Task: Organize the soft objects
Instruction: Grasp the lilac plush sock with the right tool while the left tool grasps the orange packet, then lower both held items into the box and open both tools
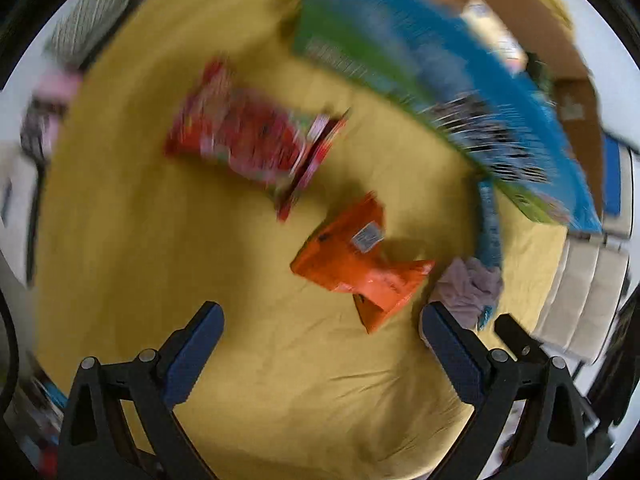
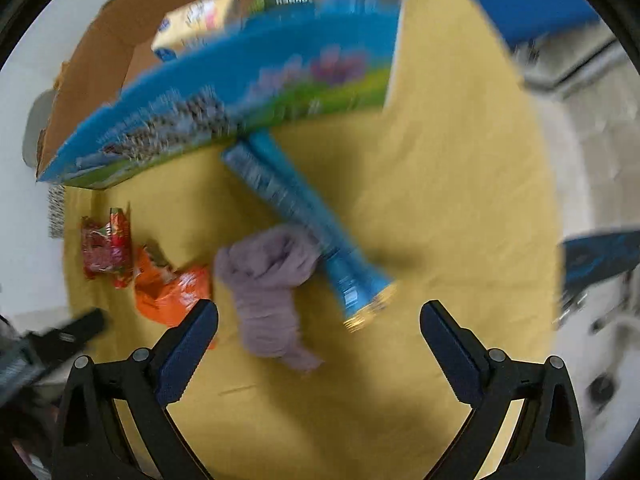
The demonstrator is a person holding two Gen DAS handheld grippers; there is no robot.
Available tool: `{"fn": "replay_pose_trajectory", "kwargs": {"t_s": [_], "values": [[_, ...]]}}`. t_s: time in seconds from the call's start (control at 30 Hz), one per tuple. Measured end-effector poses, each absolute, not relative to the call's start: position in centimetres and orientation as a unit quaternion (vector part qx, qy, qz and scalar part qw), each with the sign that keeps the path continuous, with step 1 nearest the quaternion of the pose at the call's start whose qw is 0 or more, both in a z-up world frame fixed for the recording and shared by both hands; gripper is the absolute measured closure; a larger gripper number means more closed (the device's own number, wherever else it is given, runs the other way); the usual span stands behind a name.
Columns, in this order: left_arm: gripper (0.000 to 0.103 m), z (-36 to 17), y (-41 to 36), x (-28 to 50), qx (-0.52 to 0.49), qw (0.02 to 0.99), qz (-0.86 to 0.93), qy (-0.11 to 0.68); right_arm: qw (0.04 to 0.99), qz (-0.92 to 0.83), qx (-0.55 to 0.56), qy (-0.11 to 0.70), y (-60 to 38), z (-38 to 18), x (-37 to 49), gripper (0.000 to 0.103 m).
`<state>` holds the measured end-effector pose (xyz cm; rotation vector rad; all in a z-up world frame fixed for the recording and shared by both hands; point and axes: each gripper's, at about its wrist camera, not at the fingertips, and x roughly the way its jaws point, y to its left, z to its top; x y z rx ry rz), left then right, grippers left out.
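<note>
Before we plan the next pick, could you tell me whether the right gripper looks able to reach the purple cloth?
Probably yes: the right gripper is open and empty, and the purple cloth lies just ahead on the yellow sheet, uncovered, though touching the blue tube.

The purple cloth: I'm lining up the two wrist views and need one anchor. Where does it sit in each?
Left wrist: purple cloth at lower right, just past the right jaw, right of the orange packet.
Right wrist: purple cloth at lower centre, ahead of the open jaws, with the blue tube against its right side.
Shared landmark: the orange packet, which lies to the left of the cloth in both.
</note>
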<state>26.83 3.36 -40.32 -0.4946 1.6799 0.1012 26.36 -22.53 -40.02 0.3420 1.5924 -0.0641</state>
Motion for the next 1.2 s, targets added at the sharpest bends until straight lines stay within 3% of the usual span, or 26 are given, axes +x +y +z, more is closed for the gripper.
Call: {"fn": "replay_pose_trajectory", "kwargs": {"t_s": [0.13,0.27,0.3,0.37,0.43,0.53,0.67,0.77,0.9,1.03,1.07,1.13,1.2], "values": [[0.002,-43.1,3.2,26.7,-0.275,0.608,0.039,0.744,0.659,-0.028,0.209,0.722,-21.7,-43.2,26.2,0.016],[0.002,-44.8,3.0,27.1,-0.308,0.593,0.046,0.743,0.645,-0.042,0.235,0.726,-21.0,-45.2,26.3,0.018],[0.002,-45.2,2.9,27.4,-0.316,0.589,0.043,0.743,0.645,-0.035,0.242,0.724,-20.9,-45.4,26.3,0.038],[0.006,-45.6,2.4,27.8,-0.309,0.591,0.045,0.744,0.648,-0.031,0.226,0.727,-20.4,-45.6,26.4,0.048],[0.020,-45.8,2.0,28.2,-0.303,0.592,0.043,0.746,0.650,-0.024,0.220,0.727,-20.3,-45.5,26.2,0.057],[0.043,-45.7,0.6,28.7,-0.283,0.597,0.015,0.750,0.644,-0.020,0.208,0.736,-20.7,-45.0,25.7,0.058],[0.061,-44.3,-1.3,28.6,-0.193,0.619,-0.016,0.761,0.635,-0.015,0.178,0.752,-21.4,-44.5,24.1,0.058],[0.060,-43.4,-1.9,28.3,-0.123,0.638,-0.022,0.760,0.622,-0.008,0.167,0.765,-21.7,-44.7,23.2,0.057],[0.051,-44.2,-3.1,29.0,-0.086,0.642,-0.031,0.761,0.636,-0.010,0.165,0.754,-21.7,-45.1,22.7,0.047],[0.052,-45.2,-4.8,28.9,-0.052,0.651,-0.024,0.757,0.641,-0.017,0.153,0.752,-21.2,-44.9,22.4,0.044],[0.052,-45.2,-5.2,28.9,-0.039,0.654,-0.023,0.755,0.641,-0.019,0.149,0.752,-20.9,-44.8,22.4,0.045],[0.067,-44.8,-5.5,28.6,-0.039,0.660,-0.025,0.750,0.644,-0.024,0.138,0.753,-20.7,-44.6,22.1,0.059],[0.067,-44.6,-5.7,27.4,-0.048,0.660,-0.025,0.750,0.645,-0.020,0.137,0.752,-20.4,-44.3,22.0,0.063]]}}
